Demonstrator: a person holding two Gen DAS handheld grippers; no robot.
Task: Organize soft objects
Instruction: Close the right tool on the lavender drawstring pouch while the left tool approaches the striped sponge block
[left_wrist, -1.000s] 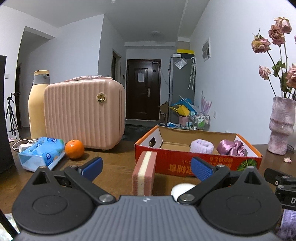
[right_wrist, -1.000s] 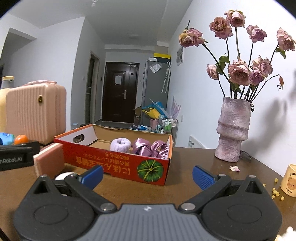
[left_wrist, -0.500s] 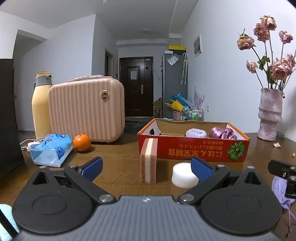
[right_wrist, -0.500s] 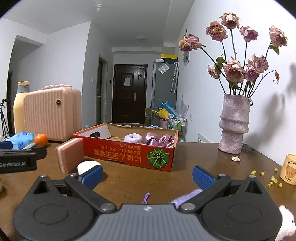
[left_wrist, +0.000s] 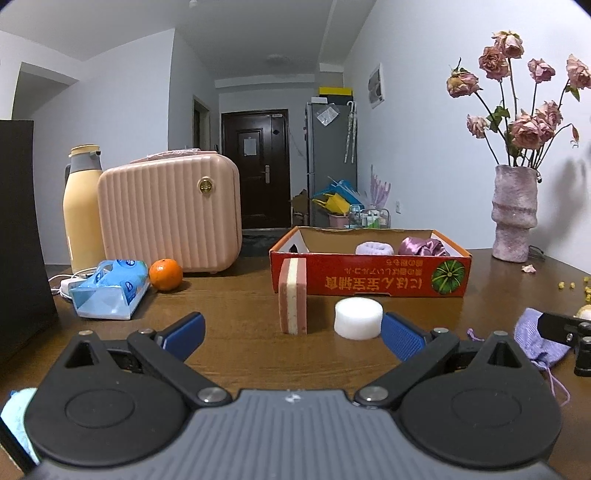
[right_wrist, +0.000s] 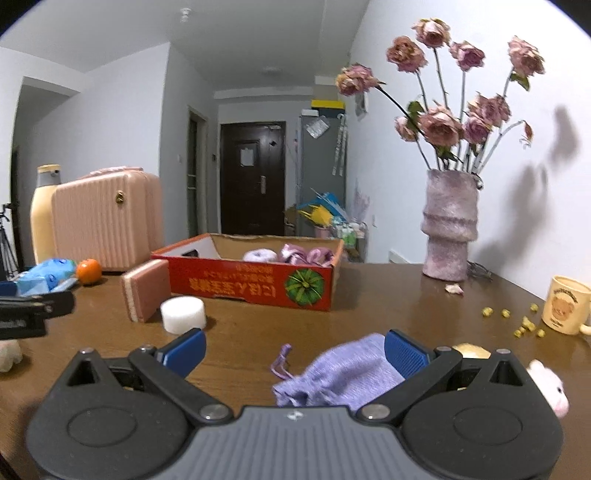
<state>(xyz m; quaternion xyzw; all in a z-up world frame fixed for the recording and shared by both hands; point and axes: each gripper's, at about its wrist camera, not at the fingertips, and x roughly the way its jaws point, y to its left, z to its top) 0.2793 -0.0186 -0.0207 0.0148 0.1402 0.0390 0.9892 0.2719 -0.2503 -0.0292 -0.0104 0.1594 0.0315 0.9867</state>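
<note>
Lilac pouch (right_wrist: 343, 373) now between the wide-open right gripper (right_wrist: 295, 345) fingers.

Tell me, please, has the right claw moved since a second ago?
Yes. The right claw has backed away from the red box, which looks farther off now.

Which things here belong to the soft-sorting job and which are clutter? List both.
Job: red cardboard box, pink sponge, white foam puck, purple knit pouch, fluffy scrunchie, satin scrunchie.

Clutter: orange, tissue pack, pink case, vase, mug.
</note>
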